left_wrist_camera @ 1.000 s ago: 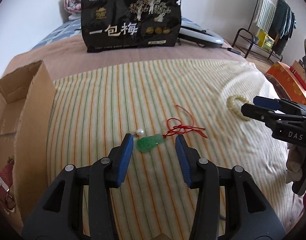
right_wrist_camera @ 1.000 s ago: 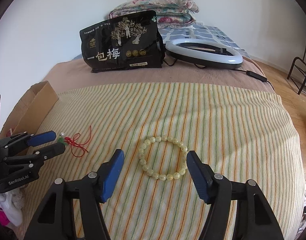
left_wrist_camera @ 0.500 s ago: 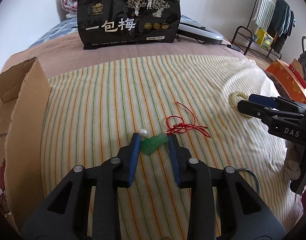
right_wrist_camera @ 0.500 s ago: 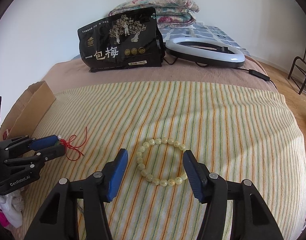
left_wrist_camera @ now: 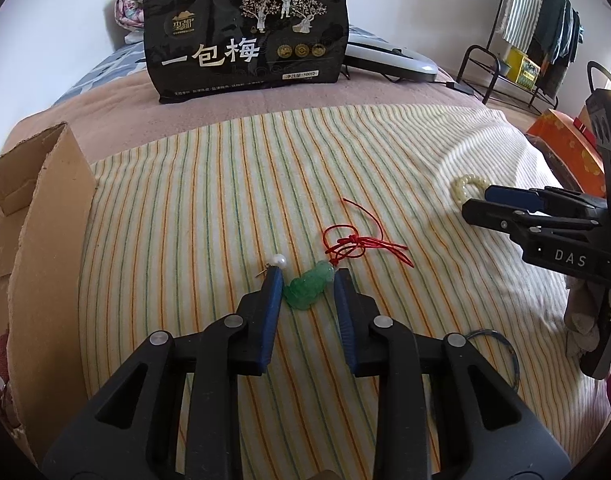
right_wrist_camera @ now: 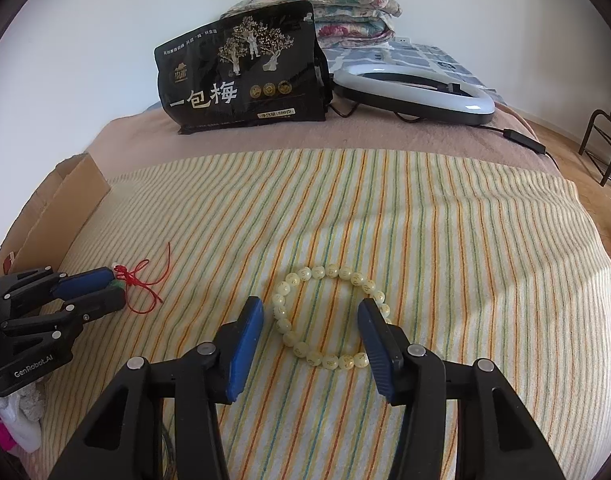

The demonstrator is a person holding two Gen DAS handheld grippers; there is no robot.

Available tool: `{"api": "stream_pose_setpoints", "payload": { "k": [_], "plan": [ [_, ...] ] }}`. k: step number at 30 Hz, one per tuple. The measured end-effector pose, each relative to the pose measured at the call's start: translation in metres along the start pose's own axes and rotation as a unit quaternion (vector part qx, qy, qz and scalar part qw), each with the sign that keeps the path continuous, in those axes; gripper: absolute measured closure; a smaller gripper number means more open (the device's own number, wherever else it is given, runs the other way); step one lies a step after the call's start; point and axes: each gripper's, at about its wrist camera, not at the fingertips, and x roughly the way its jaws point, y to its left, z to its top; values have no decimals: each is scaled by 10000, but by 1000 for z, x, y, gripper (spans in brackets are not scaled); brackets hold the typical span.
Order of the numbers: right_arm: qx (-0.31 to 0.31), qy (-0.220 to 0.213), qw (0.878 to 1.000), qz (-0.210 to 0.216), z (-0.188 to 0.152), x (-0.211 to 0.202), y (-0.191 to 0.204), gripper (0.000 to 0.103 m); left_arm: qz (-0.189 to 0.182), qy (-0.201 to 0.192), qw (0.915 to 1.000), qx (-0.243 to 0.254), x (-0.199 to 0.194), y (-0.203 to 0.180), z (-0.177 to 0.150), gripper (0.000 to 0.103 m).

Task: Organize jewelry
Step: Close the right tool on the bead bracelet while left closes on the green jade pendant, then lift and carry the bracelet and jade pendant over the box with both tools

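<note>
A green jade pendant (left_wrist_camera: 307, 286) on a red knotted cord (left_wrist_camera: 353, 242) lies on the striped towel (left_wrist_camera: 185, 220). My left gripper (left_wrist_camera: 308, 276) has its blue pads against both sides of the pendant, shut on it. A small pearl earring (left_wrist_camera: 278, 260) rests at the tip of its left finger. A pale yellow bead bracelet (right_wrist_camera: 329, 272) lies flat between the jaws of my right gripper (right_wrist_camera: 310, 306), which are closing. The right pad touches the beads and the left pad stands a little off them. The right wrist view shows the left gripper (right_wrist_camera: 115, 288) at the far left.
An open cardboard box (left_wrist_camera: 45, 216) stands along the towel's left edge. A black snack bag (left_wrist_camera: 245, 40) and a ring light (right_wrist_camera: 413, 92) lie at the back. An orange box (left_wrist_camera: 565, 152) sits off the bed to the right. A thin blue ring (left_wrist_camera: 505, 344) lies near the front.
The left jaws have closed in from wide apart onto the green pendant. The right jaws have narrowed around the bracelet, and that gripper has crept slightly forward over it.
</note>
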Motion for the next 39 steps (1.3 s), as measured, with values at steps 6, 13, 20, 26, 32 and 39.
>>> {"api": "stream_pose_setpoints", "payload": {
  "k": [6,13,20,26,32,39],
  "plan": [
    [-130,20,9999,-38,1,3,5,54,-45,-3,10000,-28,2,1,0,77],
    [-241,24,9997,-39,3,8,9,84,-91,-15,10000,8,1,0,-1,85],
    [-17,-32,9999,131,2,4,2,98,-258,-11,9996,-80,-4,2,0,85],
    [167,-129,9993,302,3,-7,0,98,-377,-97,9992,-66,-14,-6,1,85],
    [224,-281,9990,268,6,-28,-3,98,-432,-254,9987,-60,-34,-10,6,85],
    [356,-460,9980,255,11,-57,-5,98,-450,-451,9979,-122,-62,-8,10,85]
  ]
}}
